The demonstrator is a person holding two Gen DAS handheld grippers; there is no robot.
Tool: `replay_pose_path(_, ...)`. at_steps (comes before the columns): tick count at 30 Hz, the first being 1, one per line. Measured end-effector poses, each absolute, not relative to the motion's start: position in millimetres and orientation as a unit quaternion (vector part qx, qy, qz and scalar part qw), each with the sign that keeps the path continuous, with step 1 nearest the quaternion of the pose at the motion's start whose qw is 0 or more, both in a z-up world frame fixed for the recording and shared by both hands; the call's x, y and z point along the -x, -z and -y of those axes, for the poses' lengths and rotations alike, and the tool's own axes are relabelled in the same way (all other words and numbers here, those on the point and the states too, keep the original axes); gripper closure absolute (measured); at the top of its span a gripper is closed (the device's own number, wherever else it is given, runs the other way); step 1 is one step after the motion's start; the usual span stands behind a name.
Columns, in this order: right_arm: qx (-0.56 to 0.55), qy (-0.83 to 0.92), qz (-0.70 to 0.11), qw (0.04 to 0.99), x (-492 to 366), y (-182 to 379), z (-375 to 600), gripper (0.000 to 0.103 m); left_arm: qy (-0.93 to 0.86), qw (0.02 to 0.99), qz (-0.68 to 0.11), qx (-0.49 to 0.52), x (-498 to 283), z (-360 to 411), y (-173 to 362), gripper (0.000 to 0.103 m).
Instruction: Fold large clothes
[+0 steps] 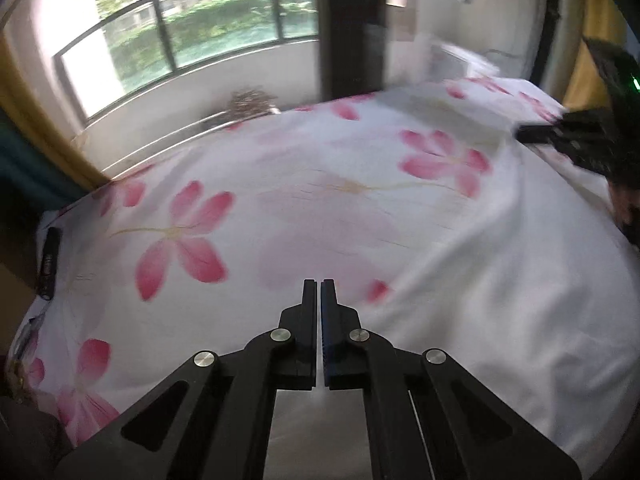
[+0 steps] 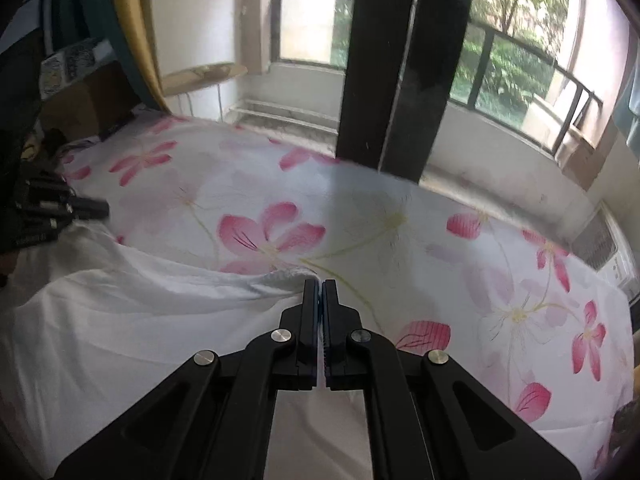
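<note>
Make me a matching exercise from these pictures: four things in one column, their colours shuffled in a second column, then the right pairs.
Things:
1. garment
2. flowers printed on the bed sheet
3. curtain
4. pillar by the window

Colours:
a. black
b. pink
c. white
d. yellow

Pairs: 1-c, 2-b, 3-d, 4-a
</note>
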State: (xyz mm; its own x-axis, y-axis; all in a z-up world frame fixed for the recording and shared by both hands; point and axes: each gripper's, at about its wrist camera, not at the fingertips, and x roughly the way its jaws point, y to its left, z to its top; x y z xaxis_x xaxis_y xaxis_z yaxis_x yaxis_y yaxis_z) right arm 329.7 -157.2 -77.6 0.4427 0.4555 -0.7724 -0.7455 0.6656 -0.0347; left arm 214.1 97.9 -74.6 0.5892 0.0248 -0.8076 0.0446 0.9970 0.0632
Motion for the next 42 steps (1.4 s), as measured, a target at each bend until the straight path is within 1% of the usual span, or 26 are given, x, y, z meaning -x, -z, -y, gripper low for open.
replay_pose_path(2,0.195,-0.346,-0.395,0.829,-335.5,83.9,157.4,0.097,-0.025,0.888,-0.458,-0.037,-219.6,-111.0,75.0,0.101)
replay_pose_path(3,0.195,-0.336,-0.393,0.833,-336.7,83.7,159.8,0.087,-0.031,0.889,-0.455,-0.032,-219.0,-116.4,71.3,0.101)
replay_pose_path(4,0.193,-0.331,-0.389,0.838,-337.3,81.3,162.6,0.070,-0.030,0.893,-0.449,-0.025,-216.2,-120.8,65.2,0.101)
replay_pose_path(5,0.190,-0.326,-0.385,0.843,-337.6,77.9,166.4,0.059,-0.026,0.896,-0.442,-0.019,-211.8,-124.6,58.4,0.100)
replay_pose_path(6,0.182,-0.318,-0.375,0.852,-338.2,71.5,173.2,0.041,-0.025,0.900,-0.435,-0.017,-207.2,-127.7,52.2,0.099)
replay_pose_path(7,0.177,-0.311,-0.367,0.859,-338.2,66.1,179.0,0.036,-0.028,0.903,-0.429,-0.014,-203.7,-130.4,46.6,0.096)
replay_pose_path(8,0.171,-0.305,-0.361,0.864,-338.4,60.3,185.7,0.036,-0.033,0.906,-0.422,-0.010,-196.3,-134.4,39.8,0.085)
replay_pose_path(9,0.168,-0.296,-0.357,0.870,-338.6,52.8,194.6,0.036,-0.036,0.908,-0.418,-0.005,-191.9,-137.6,35.2,0.067)
replay_pose_path(11,0.167,-0.280,-0.350,0.878,-337.8,43.2,206.6,0.036,-0.040,0.912,-0.409,0.004,-179.8,-142.2,27.9,0.051)
replay_pose_path(15,0.170,-0.248,-0.349,0.887,-328.8,32.1,246.8,0.036,-0.003,0.913,-0.408,0.024,-150.9,-141.0,26.3,0.050)
replay_pose_path(20,0.168,-0.197,-0.371,0.892,-321.6,37.6,302.0,0.036,-0.015,0.889,-0.456,-0.020,-143.7,-133.9,57.9,0.048)
replay_pose_path(25,0.158,-0.136,-0.407,0.889,-320.8,53.9,360.3,0.036,-0.055,0.874,-0.480,-0.057,-151.6,-136.1,77.6,0.048)
replay_pose_path(27,0.150,-0.124,-0.429,0.882,-322.6,62.5,376.3,0.036,-0.069,0.875,-0.474,-0.074,-155.3,-135.6,79.1,0.048)
replay_pose_path(29,0.146,-0.111,-0.437,0.881,-323.8,67.8,387.3,0.036,-0.074,0.877,-0.470,-0.069,-159.3,-138.7,80.2,0.050)
replay_pose_path(32,0.134,-0.112,-0.445,0.879,-328.9,77.2,399.1,0.036,-0.064,0.883,-0.463,-0.047,-162.6,-142.5,82.3,0.098)
replay_pose_path(36,0.095,-0.115,-0.463,0.874,-343.8,93.9,408.2,0.036,-0.103,0.889,-0.446,-0.032,-162.0,-147.4,80.7,0.098)
replay_pose_path(40,0.082,-0.112,-0.450,0.882,-356.6,96.5,406.8,0.036,-0.129,0.885,-0.447,-0.001,-160.9,-159.7,83.4,0.098)
replay_pose_path(42,0.076,-0.096,-0.449,0.885,-364.8,96.8,408.0,0.036,-0.134,0.885,-0.446,0.009,-161.9,-162.9,83.3,0.096)
